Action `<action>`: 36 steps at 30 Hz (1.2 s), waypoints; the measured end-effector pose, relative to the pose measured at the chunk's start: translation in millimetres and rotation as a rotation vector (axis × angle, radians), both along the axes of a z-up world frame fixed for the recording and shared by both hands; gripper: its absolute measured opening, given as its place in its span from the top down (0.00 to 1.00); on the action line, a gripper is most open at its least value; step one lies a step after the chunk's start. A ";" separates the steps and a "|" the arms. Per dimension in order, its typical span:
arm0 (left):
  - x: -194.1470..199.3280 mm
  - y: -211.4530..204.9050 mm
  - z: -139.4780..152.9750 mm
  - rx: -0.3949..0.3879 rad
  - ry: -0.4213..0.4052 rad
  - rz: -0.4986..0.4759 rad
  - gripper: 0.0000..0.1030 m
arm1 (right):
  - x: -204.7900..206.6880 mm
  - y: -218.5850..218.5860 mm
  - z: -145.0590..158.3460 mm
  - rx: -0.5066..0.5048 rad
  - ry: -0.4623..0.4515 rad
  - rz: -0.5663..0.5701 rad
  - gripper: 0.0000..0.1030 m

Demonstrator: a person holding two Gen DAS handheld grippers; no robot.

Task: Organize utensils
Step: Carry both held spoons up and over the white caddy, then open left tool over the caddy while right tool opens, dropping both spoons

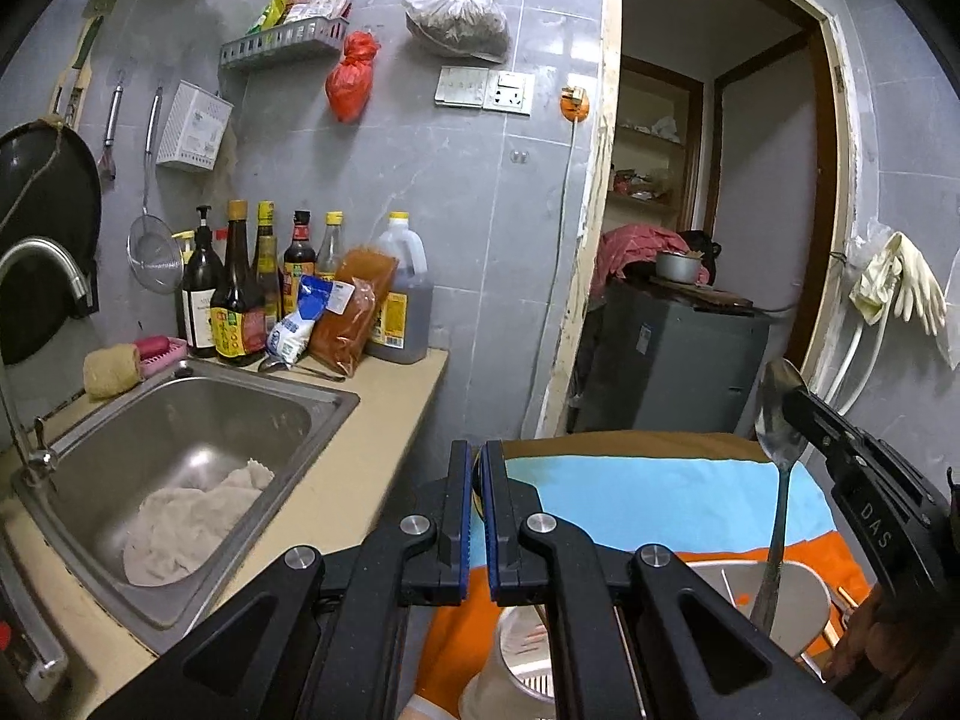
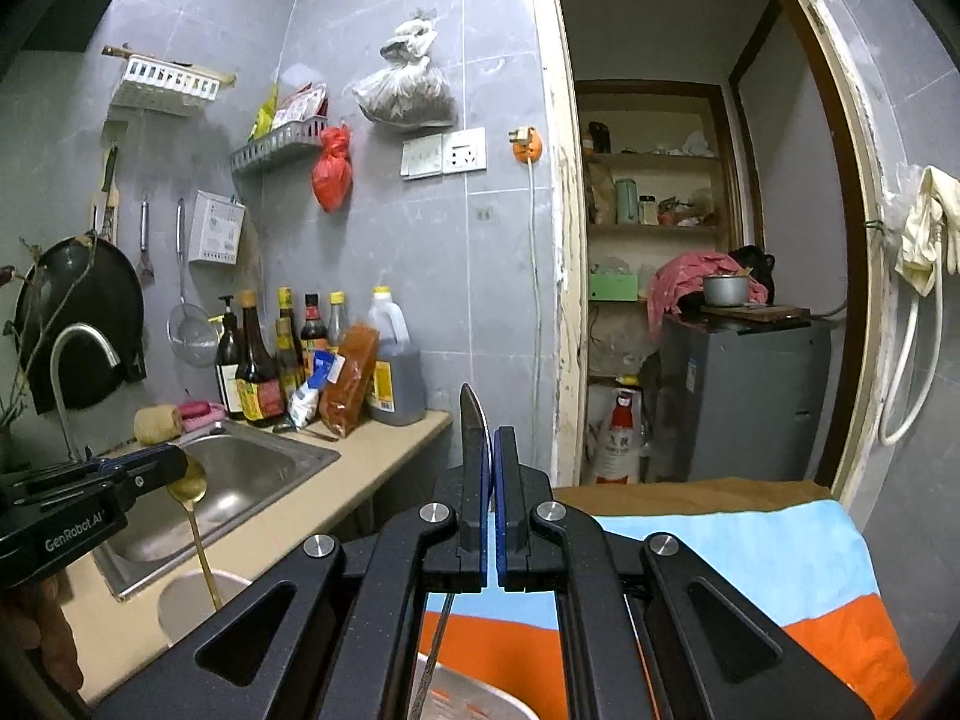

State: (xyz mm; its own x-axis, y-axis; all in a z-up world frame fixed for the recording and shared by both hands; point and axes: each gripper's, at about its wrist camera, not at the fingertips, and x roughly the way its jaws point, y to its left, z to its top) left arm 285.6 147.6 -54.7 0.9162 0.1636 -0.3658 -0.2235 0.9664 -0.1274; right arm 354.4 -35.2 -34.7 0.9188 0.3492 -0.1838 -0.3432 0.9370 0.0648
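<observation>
Stainless steel sink (image 1: 198,414) w/ crumpled grey-white cloth (image 1: 192,522) inside, at 8 o'clock in left wrist view. Curved chrome faucet (image 1: 42,264) at 9. Row of dark glass sauce bottles (image 1: 252,288) & big amber plastic oil jug (image 1: 402,294) on beige counter (image 1: 366,438), approx 10 o'clock. Red plastic bag (image 1: 351,75) hangs on grey tiled wall (image 1: 480,192) at 11, grey wall-mounted plastic basket (image 1: 282,42) just beside it. Black round wok (image 1: 42,222) hangs far left. Pale rubber gloves (image 1: 900,282) at 3. Grey boxy cabinet (image 2: 744,396) thru doorway, small metal pot (image 2: 726,289) on top.
</observation>
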 end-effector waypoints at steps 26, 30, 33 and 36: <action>-5.3 -17.2 12.6 -0.074 0.043 -0.160 0.86 | -17.3 -32.3 -3.7 0.075 0.091 0.063 0.44; -11.2 -26.7 25.3 -0.096 0.002 -0.176 0.55 | -23.7 -50.7 9.6 0.093 0.080 0.048 0.32; -12.9 -38.7 35.0 -0.099 -0.020 -0.189 0.52 | -27.9 -69.9 19.2 0.120 0.070 0.026 0.24; -13.3 -56.1 43.2 -0.093 -0.041 -0.207 0.44 | -33.6 -93.8 30.4 0.133 0.054 -0.009 0.19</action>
